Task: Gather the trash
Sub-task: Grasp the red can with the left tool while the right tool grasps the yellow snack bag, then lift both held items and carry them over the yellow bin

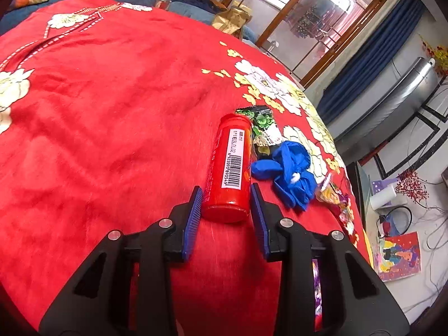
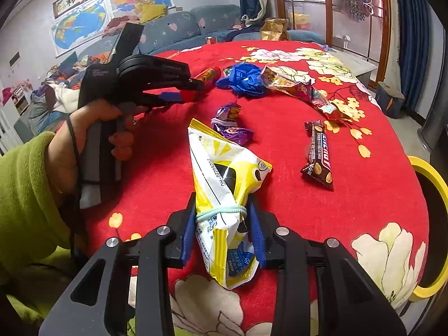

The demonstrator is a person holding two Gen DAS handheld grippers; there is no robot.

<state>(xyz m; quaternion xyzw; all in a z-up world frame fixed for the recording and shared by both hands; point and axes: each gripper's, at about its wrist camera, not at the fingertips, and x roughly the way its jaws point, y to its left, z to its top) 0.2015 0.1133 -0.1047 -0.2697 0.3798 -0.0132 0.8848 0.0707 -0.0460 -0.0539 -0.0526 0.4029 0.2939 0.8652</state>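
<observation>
Grasping is the step in hand: the left hand-held gripper (image 1: 226, 196) has its jaws at the can's (image 1: 230, 168) sides, contact unclear; the right hand-held gripper (image 2: 221, 210) is clamped on the yellow bag (image 2: 226, 184). Beyond lie a glove (image 2: 245, 79) and wrappers (image 2: 231, 124) on the tabletop (image 2: 364, 196). Next, I judge, lift both clear and carry them to a bin.

A red flowered tablecloth (image 2: 364, 196) covers the table — behind it a blue sofa (image 2: 182, 25), wall maps (image 2: 81, 25).
</observation>
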